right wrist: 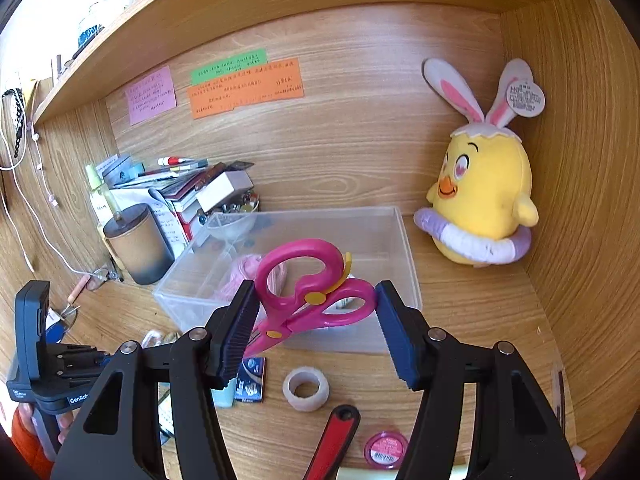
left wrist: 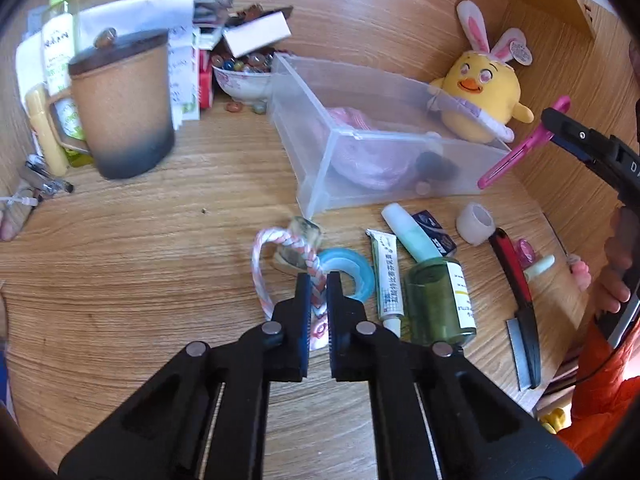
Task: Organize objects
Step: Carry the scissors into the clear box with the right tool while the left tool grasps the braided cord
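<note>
While the right gripper [right wrist: 316,316] hangs above the front edge of the clear plastic box [right wrist: 404,264], its two fingers are clamped on the handles of the pink scissors [right wrist: 308,296], one pad on each side of the loops. The blades point down and to the left, out past the left finger. From the left wrist view the scissors [left wrist: 520,152] are in the air just beside the near right corner of the box [left wrist: 312,92].

The left gripper [left wrist: 319,280] is low over the wooden desk [left wrist: 160,240], and its fingers are closed tightly on a pink and white braided cord [left wrist: 280,240]. The cord lies on the desk in front of the box, and part of it crosses a blue tape roll [left wrist: 348,268].

Inside the box I see something pink and soft [left wrist: 360,148], but I cannot tell what it is. A yellow plush chick [right wrist: 484,196] with rabbit ears sits behind the box in the corner. Near the scissors, on the desk, lie a white tape roll [right wrist: 306,388], a green bottle [left wrist: 436,300] on its side and a red and black tool [left wrist: 516,280].
</note>
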A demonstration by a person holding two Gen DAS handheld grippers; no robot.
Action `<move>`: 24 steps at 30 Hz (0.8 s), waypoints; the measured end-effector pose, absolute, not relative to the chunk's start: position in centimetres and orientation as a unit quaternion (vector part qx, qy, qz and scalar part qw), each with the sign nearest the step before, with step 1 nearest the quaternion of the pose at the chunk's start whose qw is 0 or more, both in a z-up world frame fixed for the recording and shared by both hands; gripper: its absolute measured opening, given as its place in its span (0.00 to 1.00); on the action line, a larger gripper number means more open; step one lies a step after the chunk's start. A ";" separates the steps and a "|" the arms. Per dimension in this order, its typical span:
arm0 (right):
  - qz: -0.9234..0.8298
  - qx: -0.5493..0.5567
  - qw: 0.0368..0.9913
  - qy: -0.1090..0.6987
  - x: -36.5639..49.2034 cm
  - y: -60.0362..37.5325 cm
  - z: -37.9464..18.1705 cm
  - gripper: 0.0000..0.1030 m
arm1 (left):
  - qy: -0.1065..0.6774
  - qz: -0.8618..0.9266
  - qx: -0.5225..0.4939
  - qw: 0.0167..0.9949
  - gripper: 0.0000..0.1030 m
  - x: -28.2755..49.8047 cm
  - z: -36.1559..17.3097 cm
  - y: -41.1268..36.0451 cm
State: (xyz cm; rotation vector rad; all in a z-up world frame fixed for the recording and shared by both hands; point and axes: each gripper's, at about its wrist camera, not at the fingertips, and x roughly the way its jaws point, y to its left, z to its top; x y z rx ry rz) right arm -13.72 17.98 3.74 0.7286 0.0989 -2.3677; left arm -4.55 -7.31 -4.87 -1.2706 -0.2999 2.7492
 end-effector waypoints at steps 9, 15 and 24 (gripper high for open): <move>-0.915 0.250 0.315 0.039 -15.8 16.9 5.8 0.55 | -0.057 0.918 -0.392 0.006 0.07 -2.6 -2.6 -8.0; -0.923 0.238 0.300 0.044 -17.6 16.3 7.1 0.55 | -0.027 0.910 -0.413 0.011 0.22 -2.3 -3.5 -7.6; -0.919 0.273 0.279 0.046 -21.1 15.0 5.7 0.55 | 0.016 0.900 -0.435 0.003 0.27 -2.3 -6.2 -5.4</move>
